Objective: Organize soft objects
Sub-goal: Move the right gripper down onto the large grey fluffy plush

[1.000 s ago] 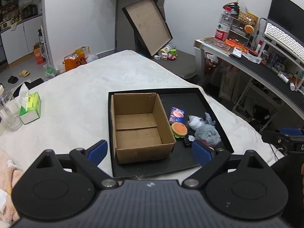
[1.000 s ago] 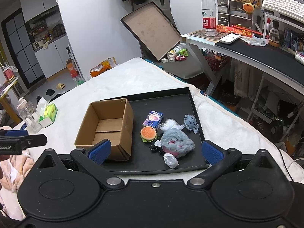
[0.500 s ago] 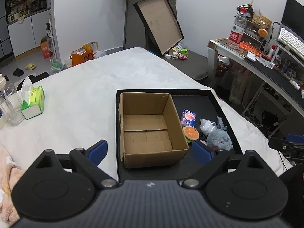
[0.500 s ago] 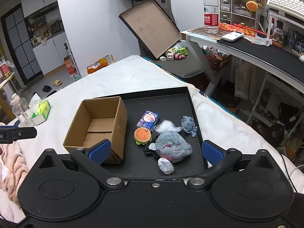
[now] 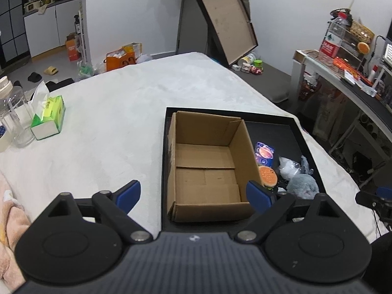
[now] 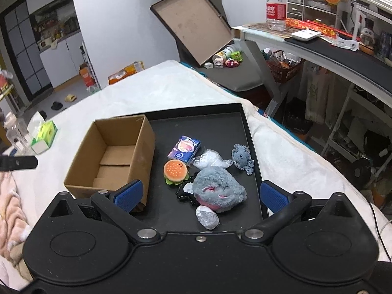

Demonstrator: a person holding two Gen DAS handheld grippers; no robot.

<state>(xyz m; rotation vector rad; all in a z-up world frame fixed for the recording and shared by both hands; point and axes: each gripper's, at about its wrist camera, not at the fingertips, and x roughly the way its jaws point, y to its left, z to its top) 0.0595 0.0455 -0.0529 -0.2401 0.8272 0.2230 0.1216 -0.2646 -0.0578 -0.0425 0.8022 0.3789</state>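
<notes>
both grippers had closed in on the tray [image 6: 252, 147]; right gripper [image 6: 199, 193] spread, empty, grey plush [image 6: 218, 188] just ahead; left gripper [image 5: 193, 193] spread over empty box [image 5: 208, 169]. pick pending.

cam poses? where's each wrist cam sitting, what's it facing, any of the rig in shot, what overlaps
Left wrist: above the near-left of the tray, looking into the empty cardboard box; open left gripper in front, right gripper's tip at right edge.
Right wrist: above the black tray's near edge, facing the grey plush and burger plush; open right gripper in front.
Shared: box, tray, both plushes, tissue pack.
</notes>
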